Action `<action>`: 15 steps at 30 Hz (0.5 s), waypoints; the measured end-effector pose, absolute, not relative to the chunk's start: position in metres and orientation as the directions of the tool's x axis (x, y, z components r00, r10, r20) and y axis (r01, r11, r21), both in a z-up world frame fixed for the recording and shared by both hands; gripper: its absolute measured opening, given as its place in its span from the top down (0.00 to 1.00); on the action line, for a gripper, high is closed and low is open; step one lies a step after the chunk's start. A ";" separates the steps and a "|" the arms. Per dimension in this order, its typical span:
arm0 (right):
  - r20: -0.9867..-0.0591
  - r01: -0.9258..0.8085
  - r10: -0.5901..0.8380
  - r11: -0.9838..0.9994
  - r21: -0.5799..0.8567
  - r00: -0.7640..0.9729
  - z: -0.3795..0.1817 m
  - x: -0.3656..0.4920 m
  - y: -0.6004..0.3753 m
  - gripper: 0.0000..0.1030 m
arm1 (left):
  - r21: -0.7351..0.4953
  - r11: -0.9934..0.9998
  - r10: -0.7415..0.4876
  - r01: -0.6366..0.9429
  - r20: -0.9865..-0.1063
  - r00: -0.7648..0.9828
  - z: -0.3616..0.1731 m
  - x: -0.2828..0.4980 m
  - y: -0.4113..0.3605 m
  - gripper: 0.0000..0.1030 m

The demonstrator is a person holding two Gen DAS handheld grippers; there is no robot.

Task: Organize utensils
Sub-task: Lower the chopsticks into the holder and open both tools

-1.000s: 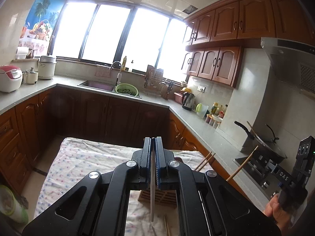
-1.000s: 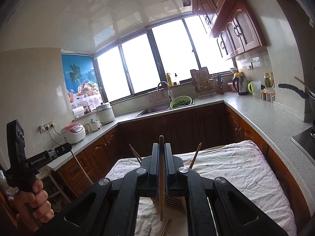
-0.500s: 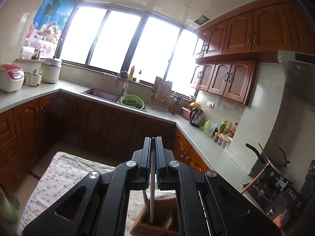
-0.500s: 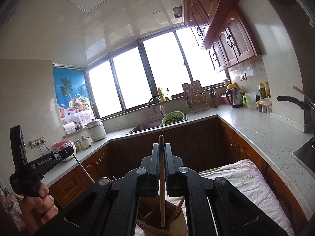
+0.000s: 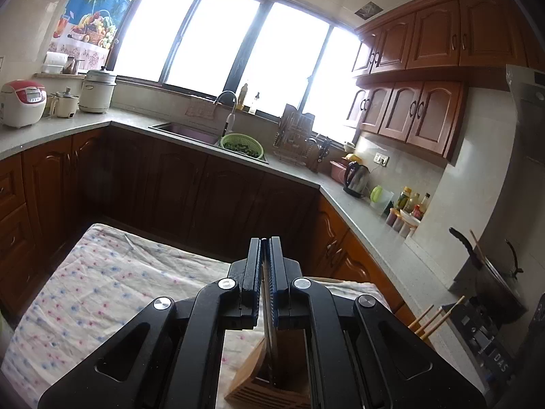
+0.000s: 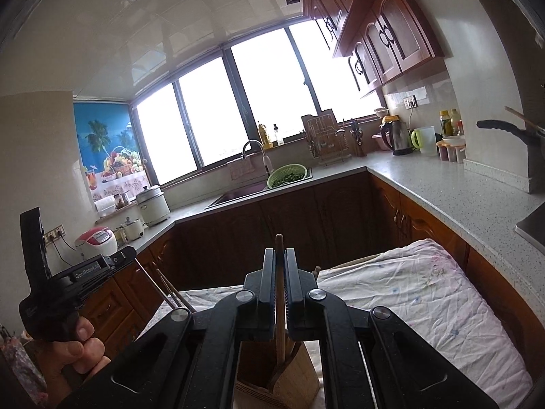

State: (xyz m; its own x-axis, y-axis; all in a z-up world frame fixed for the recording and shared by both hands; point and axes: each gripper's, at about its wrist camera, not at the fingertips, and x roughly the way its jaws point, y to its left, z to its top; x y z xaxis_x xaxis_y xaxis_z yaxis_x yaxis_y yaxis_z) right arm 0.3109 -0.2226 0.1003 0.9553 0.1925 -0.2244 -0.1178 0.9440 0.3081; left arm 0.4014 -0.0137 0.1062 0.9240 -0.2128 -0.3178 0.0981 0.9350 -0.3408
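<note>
Above the wooden holder (image 6: 279, 380), both hand-held grippers clamp upright chopsticks.

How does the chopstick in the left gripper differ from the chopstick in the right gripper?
The left gripper holds a pale chopstick; the right gripper holds a brown chopstick. The brown chopstick's top rises above its jaws; the pale one's does not. Both hang down toward the wooden holder.
</note>
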 end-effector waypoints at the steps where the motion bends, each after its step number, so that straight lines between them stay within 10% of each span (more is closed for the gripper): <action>1: -0.235 -0.116 0.195 0.943 0.313 0.952 0.096 0.313 -0.223 0.96 | -0.335 0.937 -0.214 0.098 -0.327 0.921 0.103 0.403 -0.015 0.97; 15: -0.297 -0.099 0.200 0.942 0.322 0.934 0.084 0.323 -0.222 1.00 | -0.302 0.945 -0.244 0.127 -0.392 0.887 0.078 0.410 -0.027 0.96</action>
State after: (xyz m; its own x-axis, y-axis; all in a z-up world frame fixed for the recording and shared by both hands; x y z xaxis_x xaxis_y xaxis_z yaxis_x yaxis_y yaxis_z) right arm 0.3230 -0.2220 0.0838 0.9338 0.1999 -0.2967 -0.0993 0.9416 0.3219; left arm 0.4100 -0.0275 0.0780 0.8869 -0.2443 -0.3921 0.1270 0.9450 -0.3015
